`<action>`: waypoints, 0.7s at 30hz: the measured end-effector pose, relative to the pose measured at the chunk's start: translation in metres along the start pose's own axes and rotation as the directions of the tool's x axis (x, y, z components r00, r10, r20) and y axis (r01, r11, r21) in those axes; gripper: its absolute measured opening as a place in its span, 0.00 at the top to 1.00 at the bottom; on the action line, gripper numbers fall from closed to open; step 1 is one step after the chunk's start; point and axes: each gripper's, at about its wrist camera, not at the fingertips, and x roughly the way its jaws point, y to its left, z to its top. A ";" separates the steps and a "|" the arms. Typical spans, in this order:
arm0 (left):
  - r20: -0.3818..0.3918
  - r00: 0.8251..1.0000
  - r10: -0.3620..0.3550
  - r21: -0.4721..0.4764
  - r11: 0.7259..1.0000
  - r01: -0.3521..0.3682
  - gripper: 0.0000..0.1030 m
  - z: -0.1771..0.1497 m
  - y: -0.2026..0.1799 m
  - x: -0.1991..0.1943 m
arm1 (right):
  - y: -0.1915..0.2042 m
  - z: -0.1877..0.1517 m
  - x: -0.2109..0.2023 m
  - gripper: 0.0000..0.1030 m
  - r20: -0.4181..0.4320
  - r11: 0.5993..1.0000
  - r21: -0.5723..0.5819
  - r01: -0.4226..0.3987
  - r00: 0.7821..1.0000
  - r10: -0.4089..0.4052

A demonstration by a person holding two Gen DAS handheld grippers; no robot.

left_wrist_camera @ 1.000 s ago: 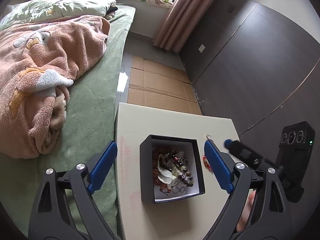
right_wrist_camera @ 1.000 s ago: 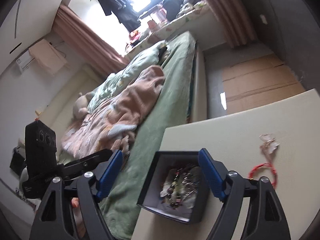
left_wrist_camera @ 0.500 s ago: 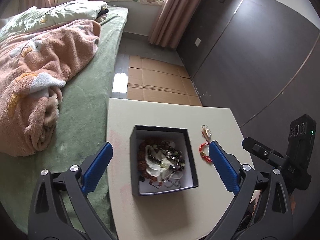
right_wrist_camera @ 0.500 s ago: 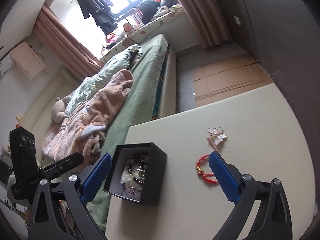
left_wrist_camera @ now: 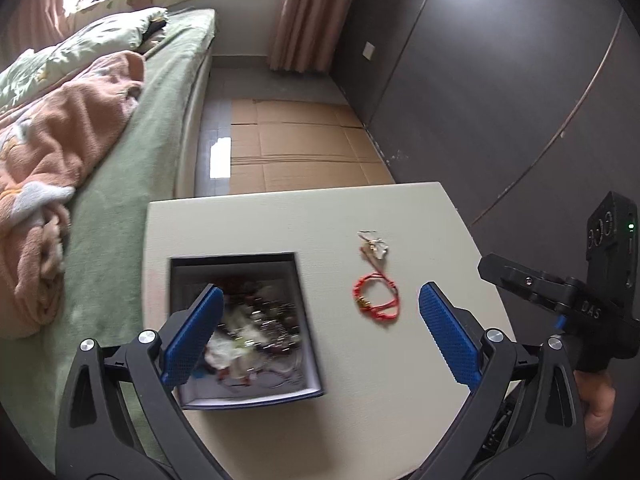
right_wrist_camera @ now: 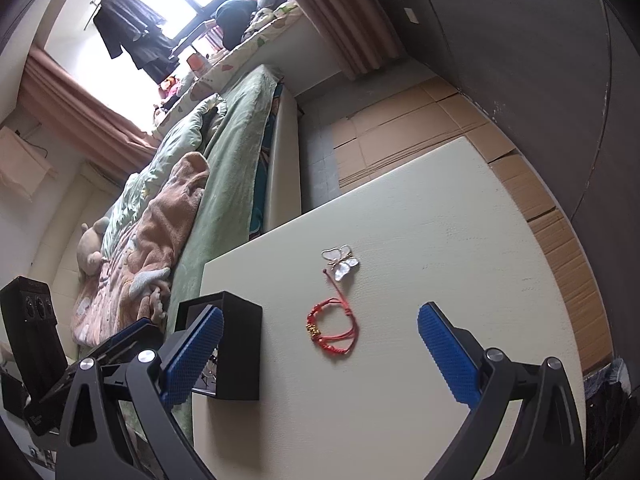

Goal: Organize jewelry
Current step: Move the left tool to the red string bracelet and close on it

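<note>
Red cord bracelet (right_wrist_camera: 333, 330) lies on cream table (right_wrist_camera: 460, 240), between spread, empty right gripper (right_wrist_camera: 320, 344) fingers; left gripper (left_wrist_camera: 318, 336) likewise released.

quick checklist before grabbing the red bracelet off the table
1. Right gripper open, nothing held: ok.
2. Red bracelet lies between its fingers: ok.
3. Bracelet apart from the black jewelry box: ok.
4. Bracelet's cord free of the butterfly brooch: cannot tell, its end runs right up to it.
5. Left gripper open, away from the bracelet: ok.
6. Room left in the box: cannot tell, blurred.
</note>
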 end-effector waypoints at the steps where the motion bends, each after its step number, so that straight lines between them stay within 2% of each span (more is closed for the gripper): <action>1: -0.012 1.000 -0.003 0.003 1.000 0.003 0.05 0.002 -0.006 0.004 | -0.004 0.001 -0.002 0.07 0.002 1.000 0.007 0.003 1.000 -0.003; 5: -0.043 0.999 -0.012 0.037 0.999 0.013 0.06 0.004 -0.030 0.019 | -0.019 0.005 -0.009 0.07 0.002 0.997 0.030 0.076 0.997 -0.077; 9: -0.080 0.997 -0.016 0.057 0.998 0.021 0.08 0.003 -0.050 0.039 | -0.032 0.008 -0.012 0.07 -0.007 0.992 0.056 0.114 0.993 -0.114; 13: -0.122 0.992 -0.016 0.056 0.998 0.023 0.21 0.000 -0.062 0.061 | -0.040 0.011 -0.017 0.07 -0.004 0.983 0.067 0.171 0.985 -0.171; 19: -0.202 0.979 -0.019 0.020 1.000 0.023 0.45 -0.009 -0.070 0.099 | -0.059 0.014 -0.023 0.07 -0.007 0.978 0.114 0.172 0.985 -0.173; 21: -0.215 0.976 -0.012 0.017 1.000 0.016 0.50 -0.010 -0.074 0.109 | -0.065 0.015 -0.025 0.07 -0.013 0.976 0.129 0.175 0.985 -0.175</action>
